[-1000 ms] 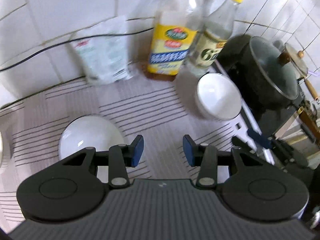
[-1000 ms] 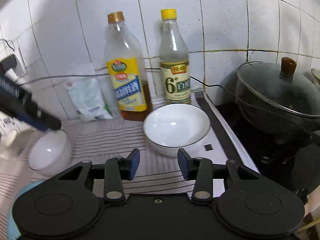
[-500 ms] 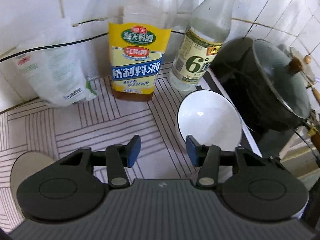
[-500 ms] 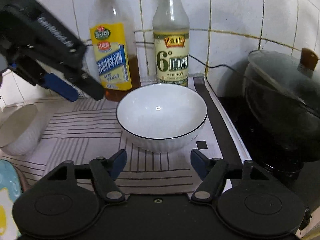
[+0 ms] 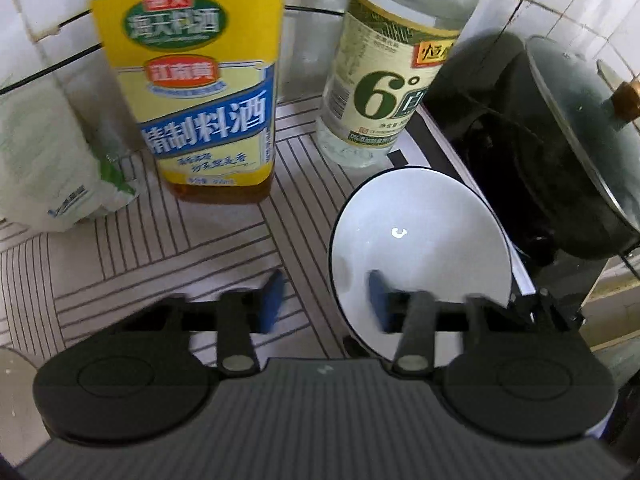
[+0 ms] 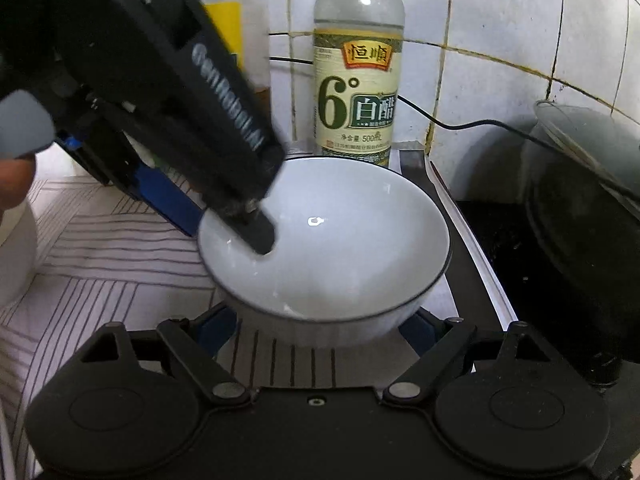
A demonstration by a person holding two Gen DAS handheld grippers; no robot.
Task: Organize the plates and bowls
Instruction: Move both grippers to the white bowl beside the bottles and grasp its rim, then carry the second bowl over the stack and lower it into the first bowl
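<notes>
Both grippers nearer the upright bowl, open jaws straddling its rim.

2 bowls, 2 bottles, 1 pot, 1 bag.

cooking wine bottle, vinegar bottle, lidded pot

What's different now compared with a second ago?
Both tongs moved in on the white bowl. The left tongs now straddle its rim, one finger inside; the right tongs opened wide around its base. Neither has closed yet. The bowl and bottles stayed put.
</notes>
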